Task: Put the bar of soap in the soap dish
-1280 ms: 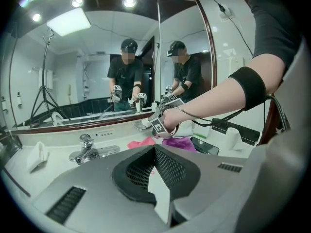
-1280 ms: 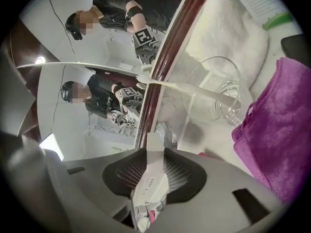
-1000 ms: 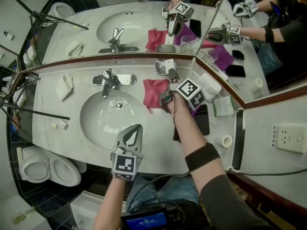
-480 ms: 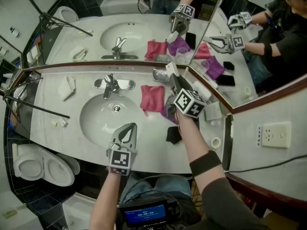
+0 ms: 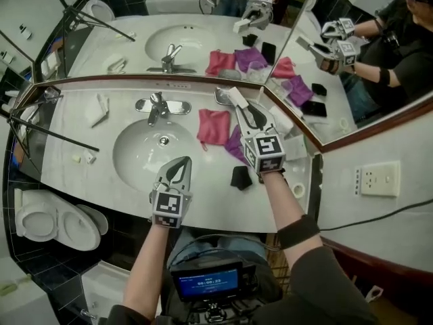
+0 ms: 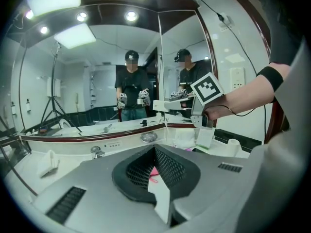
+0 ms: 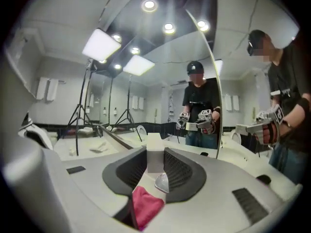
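- Over the back of the counter [image 5: 88, 147], near the mirror [image 5: 169, 39], the right gripper [image 5: 241, 107] points away from the person with its marker cube facing up.
- Its jaws stand partly apart and are clamped on the soap [image 5: 234, 97], a pale rectangular bar. The right gripper view shows the bar standing upright between the two ribbed pads, with both pads against its sides.
- The soap is off the counter and not in the dish [image 5: 220, 96].
- The dish is a small silver one on the counter's back edge by the mirror. In the head view it lies just left of the soap, and in the right gripper view it shows below the bar, between the jaws.
- A pink cloth [image 5: 212, 127] lies on the counter right of the basin [image 5: 135, 158], near the dish. A purple cloth [image 5: 234, 145] lies beside it under the right gripper.
- A small black thing [image 5: 240, 177] lies near the counter's front edge, by the right forearm.
- The left gripper [image 6: 155, 150] hovers over the basin's front rim, well apart from the soap. Its jaws are pressed together with nothing between them.
- The faucet [image 5: 158, 106] stands behind the basin.
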The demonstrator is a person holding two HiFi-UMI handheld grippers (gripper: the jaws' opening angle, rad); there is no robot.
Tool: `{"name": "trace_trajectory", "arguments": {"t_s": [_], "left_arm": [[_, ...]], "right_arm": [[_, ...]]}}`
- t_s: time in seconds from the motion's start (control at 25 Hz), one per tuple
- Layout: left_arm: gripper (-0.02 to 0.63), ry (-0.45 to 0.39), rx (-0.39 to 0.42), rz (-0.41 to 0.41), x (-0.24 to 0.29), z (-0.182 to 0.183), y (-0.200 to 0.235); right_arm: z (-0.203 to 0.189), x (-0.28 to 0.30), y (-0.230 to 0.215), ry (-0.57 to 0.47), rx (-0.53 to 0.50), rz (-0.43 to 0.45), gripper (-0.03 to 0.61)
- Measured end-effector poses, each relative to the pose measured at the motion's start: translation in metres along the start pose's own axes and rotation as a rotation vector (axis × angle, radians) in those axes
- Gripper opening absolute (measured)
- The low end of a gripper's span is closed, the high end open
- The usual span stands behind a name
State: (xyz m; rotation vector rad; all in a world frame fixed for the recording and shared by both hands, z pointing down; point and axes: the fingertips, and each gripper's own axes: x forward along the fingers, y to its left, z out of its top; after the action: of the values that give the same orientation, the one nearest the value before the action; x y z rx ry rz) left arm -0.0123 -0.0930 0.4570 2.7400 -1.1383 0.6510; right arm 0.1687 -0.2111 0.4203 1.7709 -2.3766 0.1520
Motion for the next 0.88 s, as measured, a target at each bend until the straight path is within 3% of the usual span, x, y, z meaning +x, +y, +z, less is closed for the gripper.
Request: {"name": "trace_trajectory", "arguments": {"t_s": [0.28,0.88], "left_arm": [[0.000,0.006,-0.004,0.024,-0.008,-0.003,0.008],[0.000,0.068,-0.078,0.104,-0.031,-0.049,0.020]], "right_arm": [[-0.019,-0.026,0.051,0.107,-0.311,0.083,0.126],[-0.168,-0.055,0.150,0.406,-0.988,0.380,0.124]]}}
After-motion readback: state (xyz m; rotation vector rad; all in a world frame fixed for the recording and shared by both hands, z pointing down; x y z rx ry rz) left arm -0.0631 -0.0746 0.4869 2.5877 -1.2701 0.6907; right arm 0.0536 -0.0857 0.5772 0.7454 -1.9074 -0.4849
